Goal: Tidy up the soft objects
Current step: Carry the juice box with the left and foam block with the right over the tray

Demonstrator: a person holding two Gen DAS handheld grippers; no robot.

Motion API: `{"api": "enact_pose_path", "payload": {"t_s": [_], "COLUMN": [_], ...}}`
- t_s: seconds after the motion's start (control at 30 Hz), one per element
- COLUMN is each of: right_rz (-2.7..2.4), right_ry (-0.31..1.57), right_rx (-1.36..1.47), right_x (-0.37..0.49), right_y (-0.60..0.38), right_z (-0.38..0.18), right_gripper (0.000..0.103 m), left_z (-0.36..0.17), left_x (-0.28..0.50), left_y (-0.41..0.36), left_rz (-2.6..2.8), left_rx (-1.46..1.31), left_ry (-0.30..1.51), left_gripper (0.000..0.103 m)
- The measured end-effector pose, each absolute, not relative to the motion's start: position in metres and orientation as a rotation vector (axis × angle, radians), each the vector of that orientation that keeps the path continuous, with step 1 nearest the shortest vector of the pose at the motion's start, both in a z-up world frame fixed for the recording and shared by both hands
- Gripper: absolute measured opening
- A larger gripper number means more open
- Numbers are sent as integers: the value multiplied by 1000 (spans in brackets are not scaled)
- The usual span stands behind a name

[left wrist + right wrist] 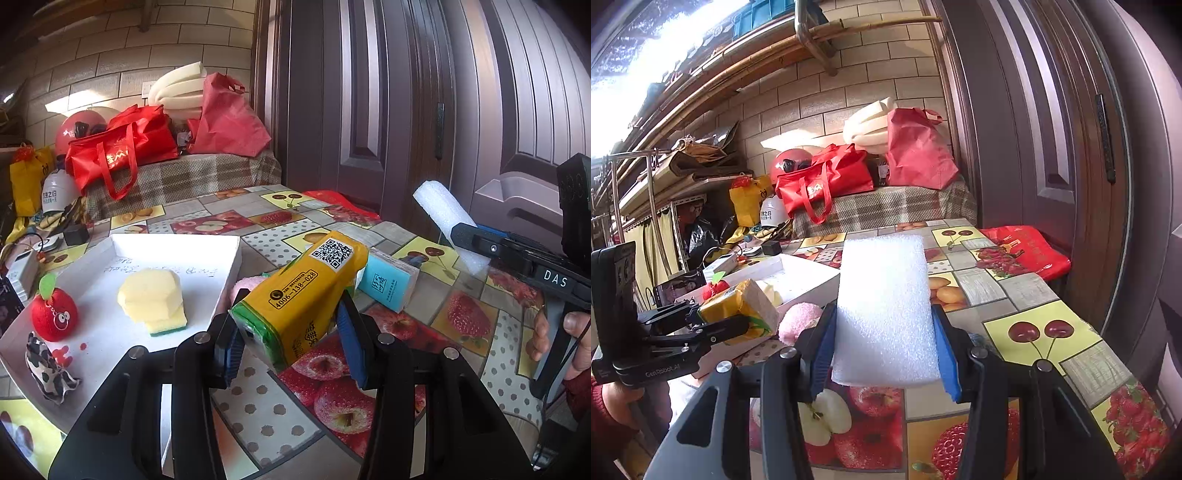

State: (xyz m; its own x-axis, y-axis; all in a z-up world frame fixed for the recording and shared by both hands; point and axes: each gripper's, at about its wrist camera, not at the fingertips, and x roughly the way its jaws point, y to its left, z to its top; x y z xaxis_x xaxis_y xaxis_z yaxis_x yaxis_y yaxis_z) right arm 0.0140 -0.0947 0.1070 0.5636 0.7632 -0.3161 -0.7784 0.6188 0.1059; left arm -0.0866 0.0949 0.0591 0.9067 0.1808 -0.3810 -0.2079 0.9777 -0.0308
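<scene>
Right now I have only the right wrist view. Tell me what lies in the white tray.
Observer: A yellow sponge sits in the middle of the tray.
Operator: List anything else in there that I can't see.
Observer: A cow-print cloth lies at its near corner.
Operator: Check behind the left gripper's load.
Observer: A blue tissue pack rests on the table just behind the yellow pack clamped in the left gripper.

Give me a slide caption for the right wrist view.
Right gripper holding white foam block above fruit-print table.
</scene>
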Motion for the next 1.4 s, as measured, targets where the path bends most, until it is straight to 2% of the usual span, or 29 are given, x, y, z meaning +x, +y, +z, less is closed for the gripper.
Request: {"api": "enact_pose_path", "payload": {"t_s": [0.8, 1.4], "right_rz": [971, 1055], "right_ry": [289, 367], "right_rx": [-151, -222], "right_x": [-23, -34], "right_y": [-43, 20], "right_z": [104, 93], "right_gripper": [49, 49], "left_z": [57, 55], "left_x": [-131, -152], "left_y": [141, 202], "left_rz": [371, 554], "left_rx": [-67, -113], "left_ry": [323, 287], "left_gripper": [45, 45]}}
